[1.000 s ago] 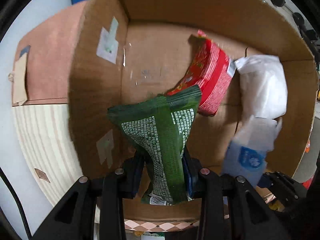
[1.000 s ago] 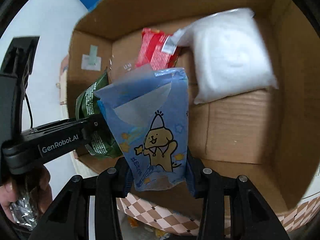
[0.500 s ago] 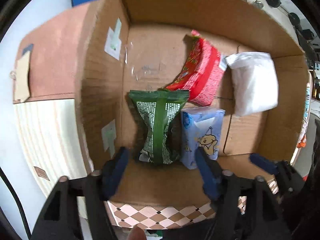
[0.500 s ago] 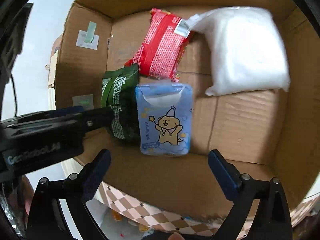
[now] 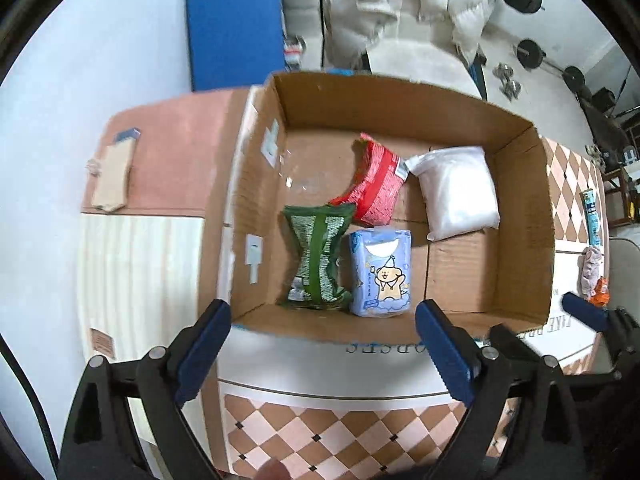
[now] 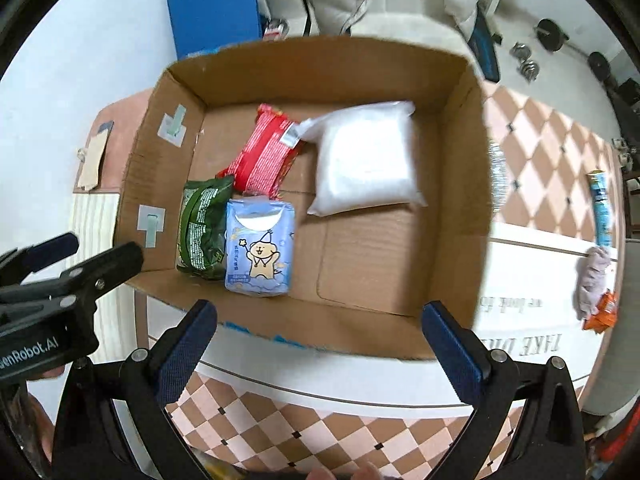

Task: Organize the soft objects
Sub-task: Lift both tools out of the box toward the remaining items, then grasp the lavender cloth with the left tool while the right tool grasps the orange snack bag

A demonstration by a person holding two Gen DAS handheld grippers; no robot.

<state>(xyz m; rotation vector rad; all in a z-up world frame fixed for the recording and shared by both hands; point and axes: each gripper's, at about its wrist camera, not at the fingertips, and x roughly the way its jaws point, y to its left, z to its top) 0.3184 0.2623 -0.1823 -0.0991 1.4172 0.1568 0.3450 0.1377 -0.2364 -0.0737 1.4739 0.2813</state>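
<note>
Both grippers, left [image 5: 322,322] opening, right [image 6: 320,316] spread, empty above box rim [image 6: 304,346].

The left gripper [image 5: 322,330] points straight down, its jaws opening with nothing between them. The right gripper [image 6: 320,328] also points down, jaws spread wide and empty, beside the left.

The box [image 6: 452,200] is matt brown corrugated cardboard with a rough surface. The green packet [image 6: 202,228] and the red packet [image 6: 264,152] are shiny plastic film, and the white bag [image 6: 366,160] is soft, smooth, semi-transparent plastic. The tablecloth [image 6: 260,428] looks smooth.
</note>
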